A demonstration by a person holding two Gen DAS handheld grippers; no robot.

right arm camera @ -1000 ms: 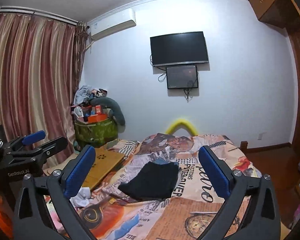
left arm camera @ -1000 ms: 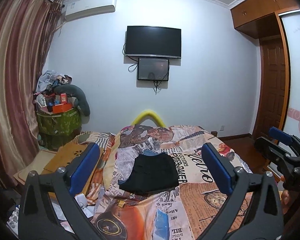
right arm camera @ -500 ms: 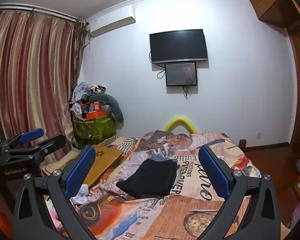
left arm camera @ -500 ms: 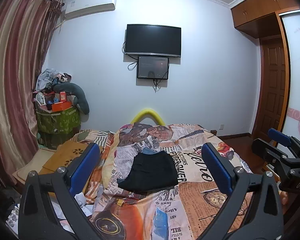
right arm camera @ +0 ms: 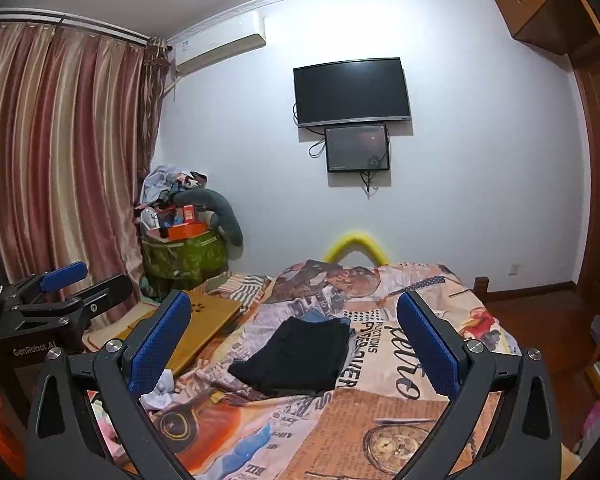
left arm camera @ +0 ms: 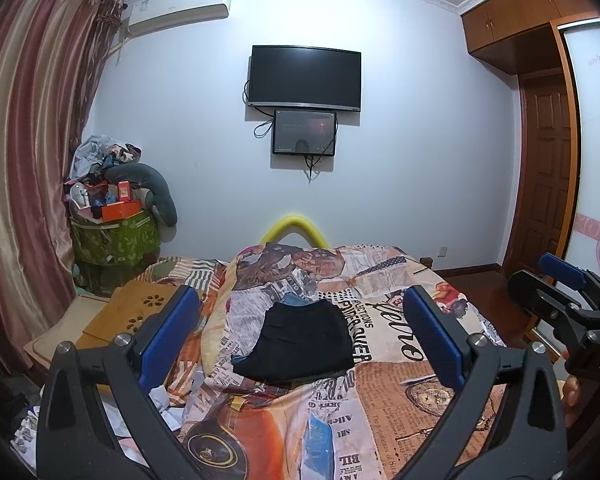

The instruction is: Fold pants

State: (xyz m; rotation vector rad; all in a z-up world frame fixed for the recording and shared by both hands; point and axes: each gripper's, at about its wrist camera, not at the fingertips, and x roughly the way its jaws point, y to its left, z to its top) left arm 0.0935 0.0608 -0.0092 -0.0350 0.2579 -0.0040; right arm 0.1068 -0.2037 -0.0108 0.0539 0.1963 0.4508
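- Both tongs, left (left arm camera: pixel 300 332) and right (right arm camera: pixel 294 340), have backed off a bit, gaping wide, holding nothing.
- Folded black pants (left arm camera: pixel 300 342) lie mid-bed (left arm camera: pixel 400 392), long axis running toward the bed's far edge.

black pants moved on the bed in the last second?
No. In the left wrist view the black pants lie on the same printed lettering of the bedspread as before, both grippers clear of them; slight frame shifts look like camera motion.

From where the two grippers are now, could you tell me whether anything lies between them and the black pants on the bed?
Nothing visible does. The black pants lie folded on the printed bedspread, and only bare bedspread lies between them and the open left gripper or open right gripper.
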